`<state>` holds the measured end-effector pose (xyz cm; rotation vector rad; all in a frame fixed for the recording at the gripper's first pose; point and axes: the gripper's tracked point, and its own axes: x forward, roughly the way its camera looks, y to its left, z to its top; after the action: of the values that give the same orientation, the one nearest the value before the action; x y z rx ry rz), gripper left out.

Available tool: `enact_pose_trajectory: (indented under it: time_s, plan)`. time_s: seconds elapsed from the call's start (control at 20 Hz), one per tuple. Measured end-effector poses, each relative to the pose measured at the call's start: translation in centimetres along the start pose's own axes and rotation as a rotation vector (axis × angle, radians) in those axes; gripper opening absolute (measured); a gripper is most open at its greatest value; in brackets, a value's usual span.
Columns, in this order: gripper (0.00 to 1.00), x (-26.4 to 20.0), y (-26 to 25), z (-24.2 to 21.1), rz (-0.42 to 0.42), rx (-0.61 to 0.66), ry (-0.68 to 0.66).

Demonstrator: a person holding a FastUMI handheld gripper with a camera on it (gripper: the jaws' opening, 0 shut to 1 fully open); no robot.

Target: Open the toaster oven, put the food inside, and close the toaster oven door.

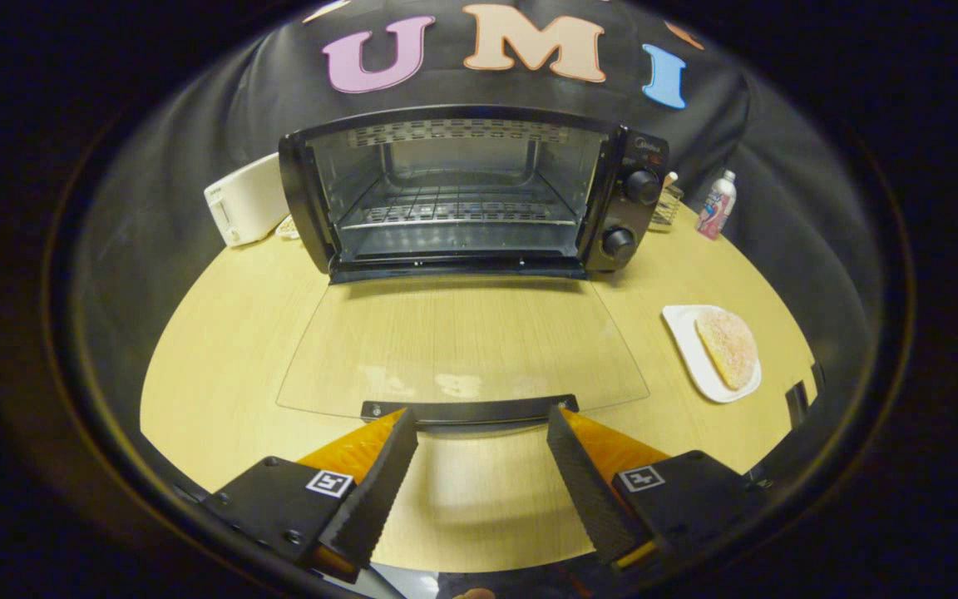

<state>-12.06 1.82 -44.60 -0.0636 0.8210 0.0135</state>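
A black toaster oven [479, 195] stands at the back of the wooden table with its glass door [462, 345] folded flat down toward me. A wire rack [454, 208] shows inside the bare cavity. The door's dark handle [471, 409] lies just ahead of my fingertips. My gripper [483, 420] is open, fingers spread wide, nothing between them. A round sugared bun [728, 348] rests on a white plate [688, 349] to the right of the door, beyond my right finger.
A white toaster [246, 200] sits left of the oven. A wire basket [666, 208] and a small pink bottle [717, 205] stand to its right. The table's edge [799, 391] runs close behind the plate.
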Motion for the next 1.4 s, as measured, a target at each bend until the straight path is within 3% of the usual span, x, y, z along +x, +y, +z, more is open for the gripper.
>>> enact_pose_trajectory:
  time_s: [0.15, 0.35, 0.5, 0.7, 0.95, 1.4]
  plan:
    - [0.99, -1.2, -0.8, 0.2, -0.022, 0.027, 0.005]
    - [1.0, -3.8, -3.7, 4.2, -0.093, 0.006, -0.074]
    - [1.0, -5.3, -8.2, 8.2, -0.189, 0.018, -0.135]
    - [1.0, -3.8, -14.5, 10.5, -0.3, 0.066, -0.15]
    - [1.0, -0.1, -21.7, 9.6, -0.393, 0.134, -0.081]
    - [1.0, 6.7, -27.1, 4.7, -0.396, 0.219, 0.066]
